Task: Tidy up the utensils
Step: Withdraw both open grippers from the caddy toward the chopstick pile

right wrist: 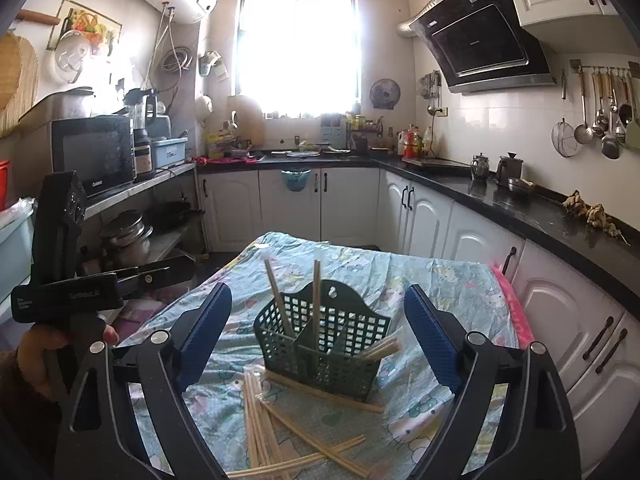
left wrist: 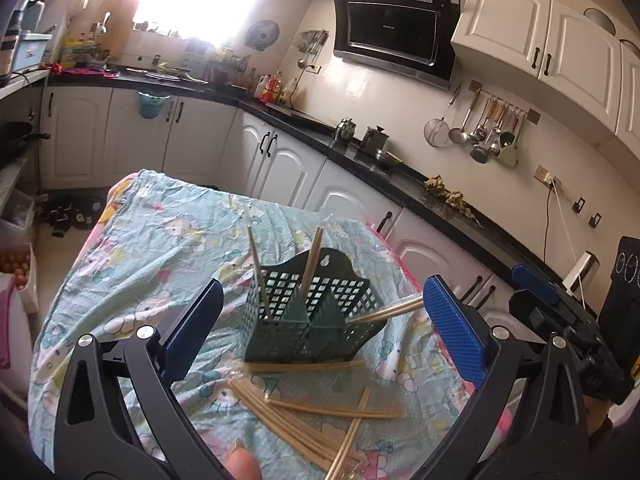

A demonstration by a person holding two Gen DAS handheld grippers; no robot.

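The microwave (right wrist: 94, 157) has the word "Galanz" in small letters at its bottom edge. The words on the range hood (right wrist: 486, 36) and on the black tool handle (right wrist: 68, 294) are too small and blurry to read.

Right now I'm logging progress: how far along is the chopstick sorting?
Early. Done: a few chopsticks stand or lean in the green basket. In hand: nothing; left gripper and right gripper are both open and empty. Left: the loose chopsticks scattered on the tablecloth.
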